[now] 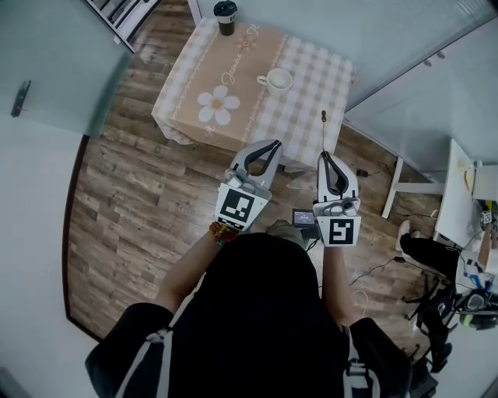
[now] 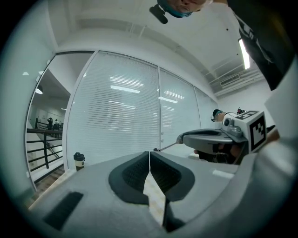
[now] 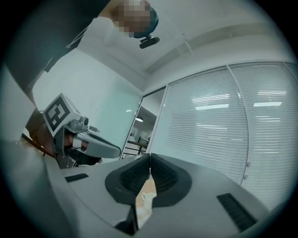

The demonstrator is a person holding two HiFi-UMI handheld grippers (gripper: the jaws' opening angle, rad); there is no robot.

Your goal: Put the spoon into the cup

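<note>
Right gripper [image 1: 325,155] jaws are closed on the spoon [image 1: 324,132]. The spoon sticks straight out past the tips, with its long axis in line with the jaws, pointing far toward the worktop [image 1: 311,70]. It's roughly level in the left gripper view [image 2: 165,146], and I can't tell which end leads. The spoon is in the air over the near right corner of the worktop, well apart from the cup [image 1: 275,79], which sits upright and empty-looking, far and left of the spoon tip. The cup also shows through the gap under the right jaws [image 3: 148,199]. Left gripper [image 1: 276,144] jaws are closed with nothing between them. It's held just left of the right gripper, also pointing far. The worktop has a beige checked cloth with a daisy print [image 1: 217,105], and a dark tumbler [image 1: 225,17] stands at the far edge. The floor [image 1: 140,194] is wood plank. A glass wall with blinds [image 2: 121,116] runs behind the worktop, and a white desk [image 1: 459,194] stands off to the right.
</note>
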